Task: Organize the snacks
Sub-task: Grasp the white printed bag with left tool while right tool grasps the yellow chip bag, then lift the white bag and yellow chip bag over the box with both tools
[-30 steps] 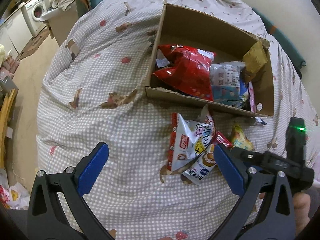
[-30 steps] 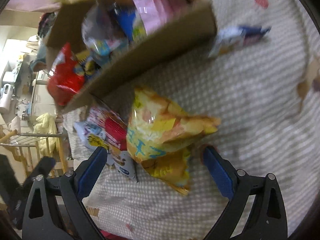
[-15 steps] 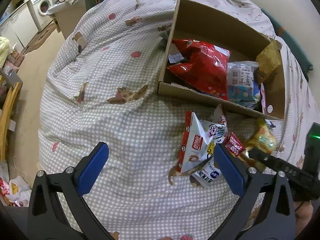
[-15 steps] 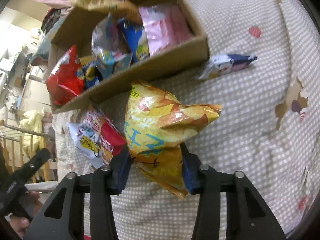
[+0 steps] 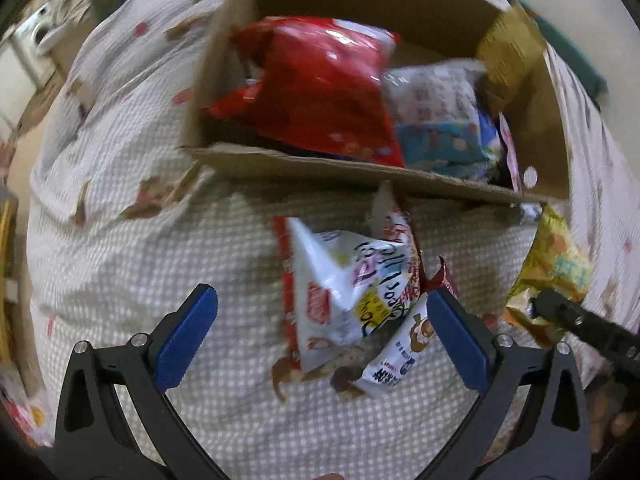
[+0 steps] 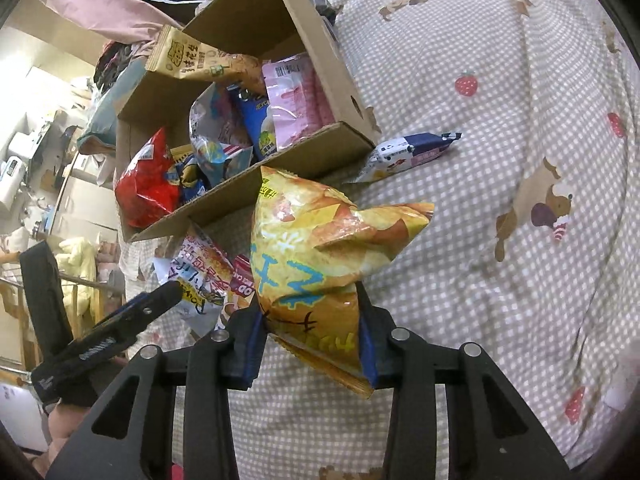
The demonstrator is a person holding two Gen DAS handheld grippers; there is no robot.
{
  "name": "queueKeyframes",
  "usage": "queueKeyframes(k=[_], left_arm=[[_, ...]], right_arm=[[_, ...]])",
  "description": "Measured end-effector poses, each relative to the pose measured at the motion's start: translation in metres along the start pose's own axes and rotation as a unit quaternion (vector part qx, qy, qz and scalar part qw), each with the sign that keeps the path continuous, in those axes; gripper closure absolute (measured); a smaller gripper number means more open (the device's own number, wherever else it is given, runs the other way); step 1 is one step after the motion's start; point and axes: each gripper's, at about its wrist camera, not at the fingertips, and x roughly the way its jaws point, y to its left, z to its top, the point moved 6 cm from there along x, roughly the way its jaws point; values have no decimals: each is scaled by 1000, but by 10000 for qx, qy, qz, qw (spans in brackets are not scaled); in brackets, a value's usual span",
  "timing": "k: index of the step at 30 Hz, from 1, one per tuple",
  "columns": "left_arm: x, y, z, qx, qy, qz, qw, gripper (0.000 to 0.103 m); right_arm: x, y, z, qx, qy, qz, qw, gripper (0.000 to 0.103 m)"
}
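Right hand-held gripper (image 6: 310, 336) clamped on yellow chip bag (image 6: 320, 256), left hand-held gripper (image 5: 320, 332) spread wide over white snack packet (image 5: 348, 288), cardboard box (image 6: 320, 52) on bed (image 6: 500, 120).

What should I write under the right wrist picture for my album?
Right gripper pinches a crinkly yellow chip bag beside the brown cardboard snack box.

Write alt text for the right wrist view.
The right claw is clamped on the bottom of a yellow chip bag, above a checked bedspread. Behind it, a cardboard box holds red, blue and pink snack packets; more packets lie beside it, and the open left claw pokes in at left.
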Motion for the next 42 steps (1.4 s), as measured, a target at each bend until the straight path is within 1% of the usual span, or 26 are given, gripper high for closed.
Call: queueKeyframes(k=[1, 3, 4, 6, 8, 9, 10, 11, 12, 14, 15, 16, 17, 20, 22, 25, 31, 34, 37, 42], left_arm=[[3, -3, 1, 33, 12, 12, 10000, 0], [4, -7, 5, 106, -148, 47, 9998, 0], [4, -10, 7, 168, -230, 52, 9996, 0], [13, -14, 8, 267, -211, 98, 9994, 0], [22, -16, 7, 262, -164, 74, 9995, 0], [24, -16, 6, 239, -174, 49, 9995, 5], [25, -16, 6, 213, -191, -18, 9996, 17], [26, -18, 6, 189, -174, -100, 9996, 23], [28, -18, 6, 154, -137, -210, 9996, 32], [28, -19, 5, 79, -103, -299, 9995, 36], [27, -20, 3, 56, -113, -324, 9994, 40], [26, -21, 1, 40, -117, -342, 9993, 48], [25, -20, 0, 42, -107, -280, 9995, 54], [21, -18, -1, 5, -69, -306, 9995, 57], [16, -14, -2, 52, -87, -214, 9997, 59], [10, -12, -2, 24, -123, -203, 9997, 61], [-3, 0, -2, -167, -160, -136, 9996, 62], [-11, 9, -8, -205, -200, -18, 9996, 62], [-23, 18, -12, -309, -192, -12, 9993, 62], [-40, 20, -26, -278, -204, 39, 9994, 62]], right_arm=[[2, 2, 0, -8, 13, 2, 10000, 63], [1, 0, 0, -4, 48, 22, 10000, 63], [5, 5, 1, -7, 58, 21, 10000, 63], [8, 11, 1, -51, 50, -20, 10000, 63], [10, 16, 1, -64, 70, 6, 10000, 63], [12, 19, 2, -71, 73, -3, 9999, 63], [13, 19, 3, -82, 77, -16, 9999, 63], [13, 20, 3, -87, 88, -14, 9999, 63], [14, 21, 3, -88, 92, -12, 9999, 63], [15, 22, 3, -99, 89, -37, 9999, 63], [15, 21, 2, -95, 96, -42, 9999, 63], [16, 22, 2, -95, 100, -42, 9999, 63], [17, 23, 2, -98, 105, -46, 9999, 63], [19, 24, 2, -64, 134, -20, 9999, 63], [20, 25, 3, -80, 134, -23, 9999, 63], [22, 26, 4, -104, 111, -73, 9999, 63], [25, 26, 3, -133, 159, -150, 9997, 63], [26, 27, 2, -241, 183, -199, 9993, 63], [24, 26, -1, -225, 186, -194, 9994, 63], [14, 32, -4, -372, 120, -170, 9991, 63]])
